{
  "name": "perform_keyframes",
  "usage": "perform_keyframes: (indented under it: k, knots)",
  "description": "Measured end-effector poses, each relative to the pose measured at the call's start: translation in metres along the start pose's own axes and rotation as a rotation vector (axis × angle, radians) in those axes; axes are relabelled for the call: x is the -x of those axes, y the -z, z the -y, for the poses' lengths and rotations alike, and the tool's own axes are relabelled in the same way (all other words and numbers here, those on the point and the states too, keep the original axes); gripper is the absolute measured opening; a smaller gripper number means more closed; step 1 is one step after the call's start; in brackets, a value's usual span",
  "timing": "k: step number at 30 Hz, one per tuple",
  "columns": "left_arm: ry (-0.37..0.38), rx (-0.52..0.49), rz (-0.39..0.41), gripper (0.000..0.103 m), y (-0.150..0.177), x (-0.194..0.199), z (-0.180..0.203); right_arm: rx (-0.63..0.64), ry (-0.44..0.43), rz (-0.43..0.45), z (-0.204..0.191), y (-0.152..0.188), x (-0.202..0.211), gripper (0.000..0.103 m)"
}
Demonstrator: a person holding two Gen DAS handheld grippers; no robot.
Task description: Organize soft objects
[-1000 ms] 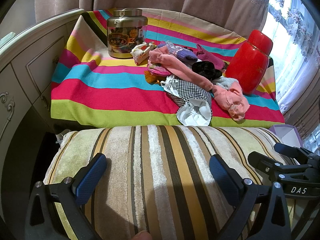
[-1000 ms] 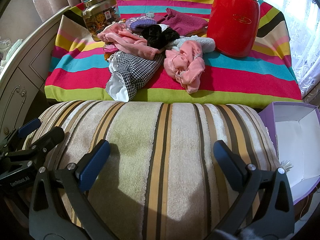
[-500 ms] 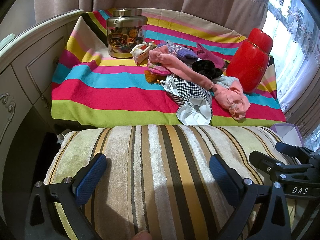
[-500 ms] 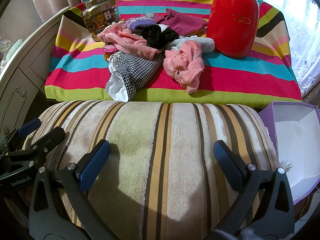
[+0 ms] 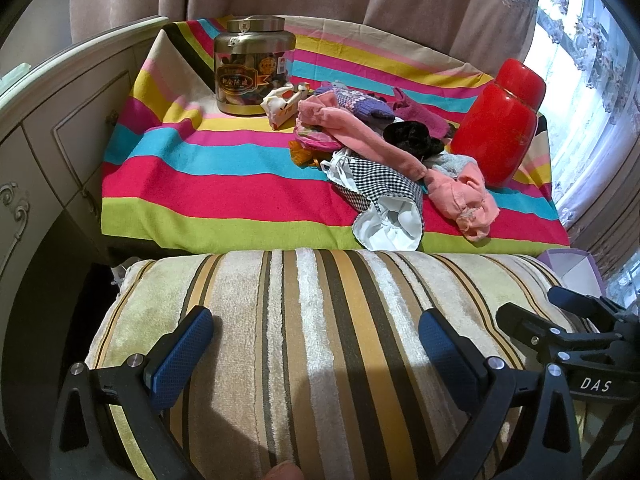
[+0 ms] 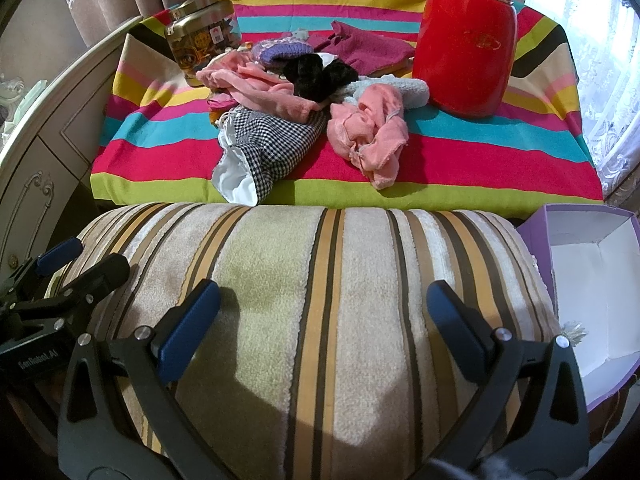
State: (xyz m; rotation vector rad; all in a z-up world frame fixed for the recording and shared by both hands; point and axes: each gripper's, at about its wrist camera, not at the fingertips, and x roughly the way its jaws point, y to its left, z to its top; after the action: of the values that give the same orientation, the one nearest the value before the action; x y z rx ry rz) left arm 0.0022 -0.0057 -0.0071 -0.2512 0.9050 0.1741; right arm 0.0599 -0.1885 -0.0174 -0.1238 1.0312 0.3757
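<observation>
A heap of soft things lies on the striped cloth: a checked pouch with white lining (image 5: 386, 208) (image 6: 266, 152), pink cloths (image 5: 464, 200) (image 6: 370, 136), a black fuzzy piece (image 5: 408, 138) (image 6: 316, 76), a purple knit piece (image 5: 360, 104) (image 6: 282, 50) and a magenta cloth (image 6: 362, 50). My left gripper (image 5: 316, 344) is open and empty above the striped cushion (image 5: 320, 320), well short of the heap. My right gripper (image 6: 322, 320) is open and empty over the same cushion (image 6: 312, 280). Each gripper shows at the edge of the other's view.
A red canister (image 5: 500, 128) (image 6: 464, 36) stands right of the heap. A metal-lidded jar (image 5: 252, 68) (image 6: 200, 40) stands at the back left. An open purple box (image 6: 588, 288) (image 5: 568, 268) sits right of the cushion. A white dresser (image 5: 60, 120) is on the left; curtains hang behind.
</observation>
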Motion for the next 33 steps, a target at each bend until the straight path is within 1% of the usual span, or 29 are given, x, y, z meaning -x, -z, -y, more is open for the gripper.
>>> perform_keyframes:
  k: [7, 12, 15, 19, 20, 25, 29, 33]
  knots:
    - [0.023, 0.015, -0.012, 0.103, -0.001, 0.001, -0.002, 0.001, 0.001, 0.026, 0.0, 0.003, -0.001, 0.103]
    - [0.064, 0.063, -0.01, 0.103, -0.005, 0.002, -0.009, 0.0, -0.004, 0.014, 0.0, 0.0, -0.004, 0.103]
    - [0.094, 0.089, -0.015, 0.103, -0.011, 0.001, -0.013, 0.005, -0.011, -0.005, 0.002, -0.002, -0.005, 0.103]
    - [0.109, 0.123, -0.021, 0.103, -0.022, -0.007, -0.017, 0.025, -0.037, -0.054, 0.004, -0.01, -0.009, 0.103]
    - [0.112, 0.132, -0.022, 0.103, -0.026, -0.01, -0.017, 0.024, -0.043, -0.054, 0.005, -0.011, -0.009, 0.103]
    - [0.128, 0.132, -0.019, 0.103, -0.045, -0.02, -0.014, 0.041, -0.051, -0.04, 0.006, -0.021, -0.008, 0.103]
    - [0.148, 0.122, 0.004, 0.103, -0.067, -0.028, -0.009, 0.019, -0.059, 0.036, 0.017, -0.039, -0.004, 0.103]
    - [0.16, 0.108, 0.024, 0.102, -0.09, -0.037, -0.002, 0.002, -0.024, 0.052, 0.03, -0.061, -0.012, 0.103]
